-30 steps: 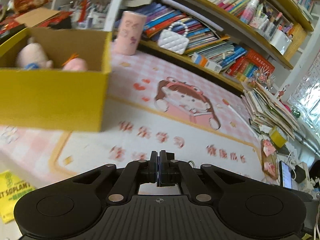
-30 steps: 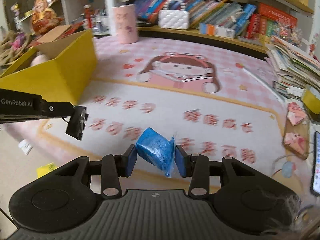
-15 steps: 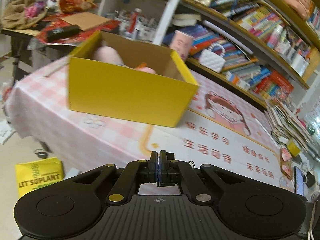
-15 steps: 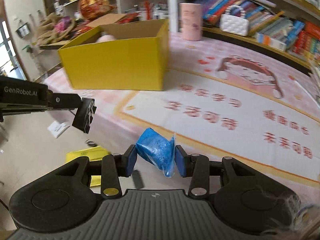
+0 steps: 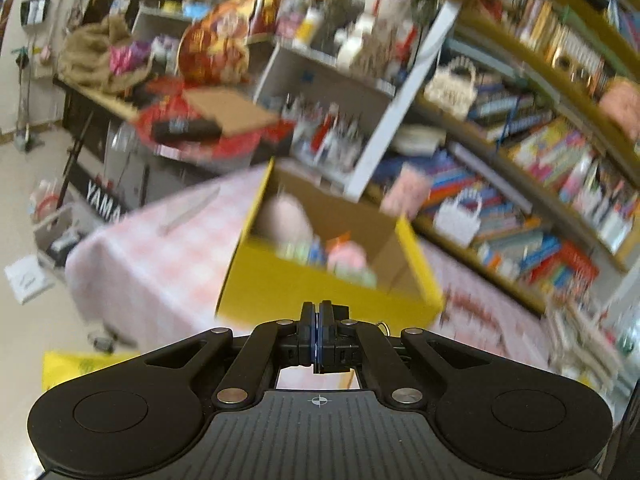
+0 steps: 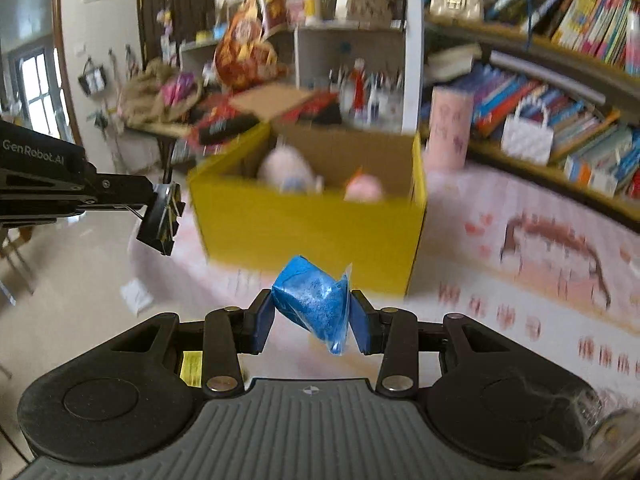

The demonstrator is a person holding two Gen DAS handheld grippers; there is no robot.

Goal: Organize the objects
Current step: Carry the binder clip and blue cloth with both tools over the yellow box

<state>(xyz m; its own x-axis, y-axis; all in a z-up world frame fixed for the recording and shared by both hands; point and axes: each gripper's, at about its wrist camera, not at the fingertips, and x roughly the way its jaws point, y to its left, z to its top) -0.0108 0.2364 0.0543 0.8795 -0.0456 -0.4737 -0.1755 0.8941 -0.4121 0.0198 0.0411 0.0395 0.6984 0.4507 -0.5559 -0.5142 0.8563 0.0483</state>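
1. The right gripper (image 6: 313,316) is pinching a blue plastic-wrapped packet (image 6: 312,302) between both fingers, carrying it clear of the table.
2. The open yellow cardboard box (image 6: 312,220), already holding pink plush toys (image 6: 286,170), is sitting ahead, probably the drop-off.
3. The left gripper (image 5: 319,336) is idling empty, fingers pressed together.

bookshelves packed with books (image 6: 568,92), white quilted handbag (image 6: 527,139), pink checked tablecloth (image 5: 160,248)

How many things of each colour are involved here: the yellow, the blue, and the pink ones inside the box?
Yellow: 1, the yellow cardboard box.
Blue: 1, the blue packet clamped in the right gripper.
Pink: 2, a pale pink plush toy and a smaller pink toy in the box.
Total: 4.
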